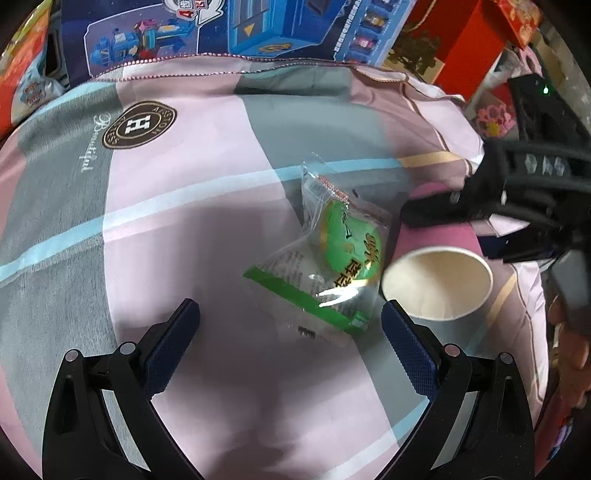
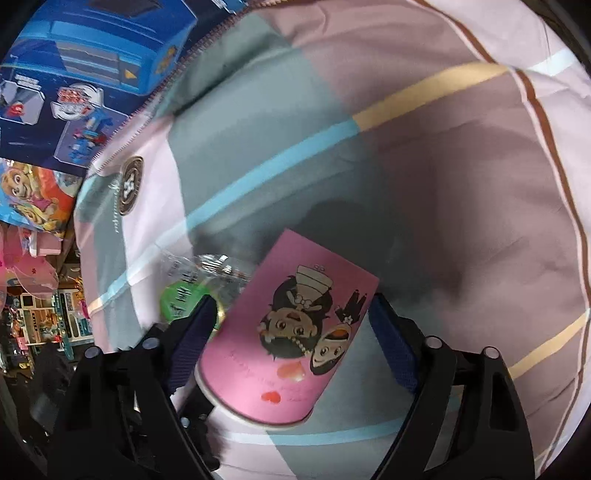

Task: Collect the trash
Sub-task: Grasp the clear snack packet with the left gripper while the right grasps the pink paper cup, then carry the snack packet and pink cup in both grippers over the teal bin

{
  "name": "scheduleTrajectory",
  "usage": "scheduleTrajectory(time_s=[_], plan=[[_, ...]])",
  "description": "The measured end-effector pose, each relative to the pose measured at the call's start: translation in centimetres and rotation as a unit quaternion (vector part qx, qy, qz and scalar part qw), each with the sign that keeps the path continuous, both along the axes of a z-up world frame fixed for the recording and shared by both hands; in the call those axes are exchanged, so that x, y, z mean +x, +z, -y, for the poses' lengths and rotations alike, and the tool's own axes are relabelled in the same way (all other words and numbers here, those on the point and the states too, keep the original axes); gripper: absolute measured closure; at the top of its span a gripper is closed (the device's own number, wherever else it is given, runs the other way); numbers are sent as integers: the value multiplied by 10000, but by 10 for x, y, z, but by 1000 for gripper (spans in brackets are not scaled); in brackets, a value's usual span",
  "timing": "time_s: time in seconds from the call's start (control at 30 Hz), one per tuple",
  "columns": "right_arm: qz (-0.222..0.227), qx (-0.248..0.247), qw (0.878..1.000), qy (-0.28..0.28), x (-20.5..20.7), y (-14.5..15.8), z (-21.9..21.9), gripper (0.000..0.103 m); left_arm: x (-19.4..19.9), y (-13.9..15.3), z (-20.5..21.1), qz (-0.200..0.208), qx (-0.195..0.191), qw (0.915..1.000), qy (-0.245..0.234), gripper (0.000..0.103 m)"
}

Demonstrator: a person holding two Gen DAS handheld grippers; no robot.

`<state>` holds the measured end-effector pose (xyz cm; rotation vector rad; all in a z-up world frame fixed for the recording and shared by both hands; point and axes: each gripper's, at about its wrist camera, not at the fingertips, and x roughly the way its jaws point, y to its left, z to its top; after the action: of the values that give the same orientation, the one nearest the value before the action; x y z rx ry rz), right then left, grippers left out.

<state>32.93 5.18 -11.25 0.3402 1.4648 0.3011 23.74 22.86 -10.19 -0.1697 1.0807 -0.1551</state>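
though lying sideways, cup half-hidden

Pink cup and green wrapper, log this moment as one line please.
left gripper: open, nearing green wrapper | right gripper: open around pink cup, grip unclear | surface: plaid bedding

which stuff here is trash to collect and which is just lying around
For the job:
- snack wrapper
- pink paper cup, between the right gripper's open jaws
- left gripper, open

Lying about:
- checked blanket
- toy boxes
- red box
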Motion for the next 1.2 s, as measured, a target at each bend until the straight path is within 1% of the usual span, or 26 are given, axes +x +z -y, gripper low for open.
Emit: scheduleTrajectory(time_s=[0.03,0.07,0.1,0.17,0.27,0.37,0.43,0.47,0.5,0.53,0.57,0.63,0.67,0.83,1.0,1.1,1.2], plan=[[73,6,10000,31,-1,0,0,33,2,0,2,1,35,10000,-22,4],[168,-98,9998,88,-2,3,0,39,4,-1,5,-3,81,10000,-40,4],[355,-304,9987,198,-2,9,-1,41,6,-1,7,4,114,9999,-48,4],[557,-477,9971,221,-1,18,6,42,10,-1,10,2,101,9999,-84,4],[692,-575,9958,162,-2,25,20,42,16,-2,16,15,146,9998,-104,4],[757,-584,9953,151,-4,28,33,42,22,-4,25,57,380,9992,-115,4],[807,-612,9948,146,-8,30,41,42,25,-5,29,83,456,9989,-113,4],[814,-603,9948,128,-10,30,47,42,25,-4,30,97,473,9988,-117,6],[816,-589,9949,109,-11,30,49,42,25,-4,33,128,534,9984,-114,15],[826,-573,9949,90,-14,31,53,42,25,-3,36,154,678,9975,-104,18],[840,-569,9948,77,-15,31,58,42,25,-3,38,146,698,9974,-114,25],[882,-543,9946,44,-21,33,70,42,22,1,43,128,704,9974,-126,30],[893,-521,9946,33,-23,33,73,42,20,3,46,115,716,9973,-142,34],[982,-321,9946,-128,-38,40,108,42,6,16,78,147,778,9960,-403,34],[1069,-138,9933,-420,-56,47,154,42,-9,31,123,209,681,9949,-716,34],[1102,-50,9917,-666,-69,48,189,42,-15,37,153,240,653,9934,-916,34],[1150,-46,9889,-945,-88,48,233,42,-22,41,187,236,661,9911,-1133,34]])
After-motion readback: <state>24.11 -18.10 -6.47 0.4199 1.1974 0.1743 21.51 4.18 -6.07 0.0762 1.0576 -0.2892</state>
